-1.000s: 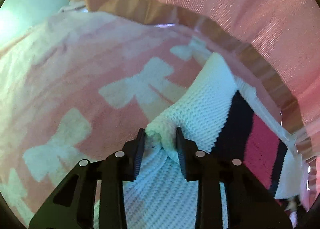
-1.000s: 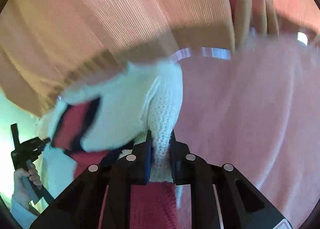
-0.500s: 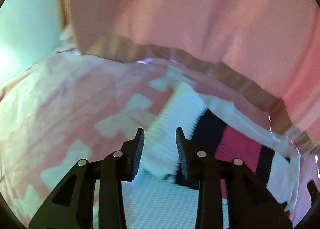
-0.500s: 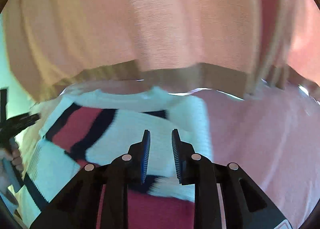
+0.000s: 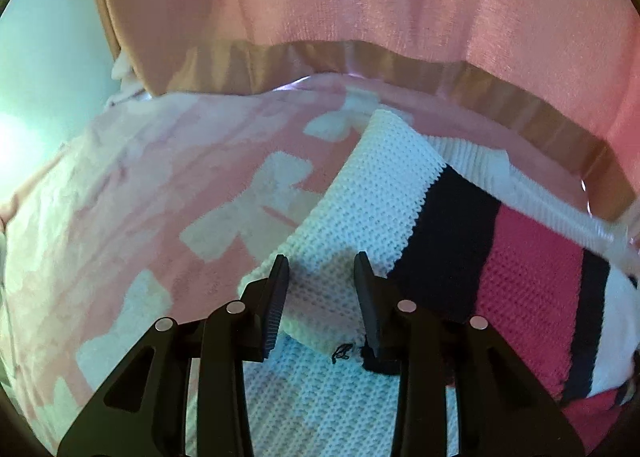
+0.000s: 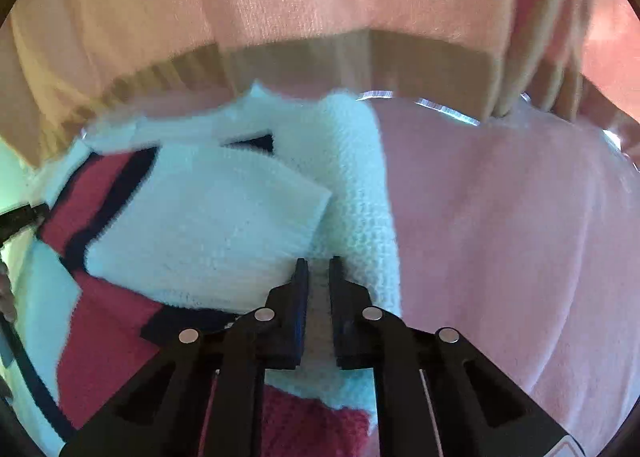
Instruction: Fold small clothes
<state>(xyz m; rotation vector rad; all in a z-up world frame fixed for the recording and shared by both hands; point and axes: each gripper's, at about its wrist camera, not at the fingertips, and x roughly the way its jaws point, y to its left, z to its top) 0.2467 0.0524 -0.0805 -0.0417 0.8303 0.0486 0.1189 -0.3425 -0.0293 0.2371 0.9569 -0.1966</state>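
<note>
Letting go of the knit sweater (image 5: 372, 193), left gripper (image 5: 322, 277) jaws now spread over the folded sleeve; right gripper (image 6: 318, 269) jaws just closed, pinching its white edge.

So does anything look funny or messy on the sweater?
A little black thread curls loose at the white sleeve's edge, between the left gripper's open jaws. Nothing looks torn or spilled.

Warm pinkish cast, glare at left edge; fisheye-bent rims — right view motion-blurred
</note>
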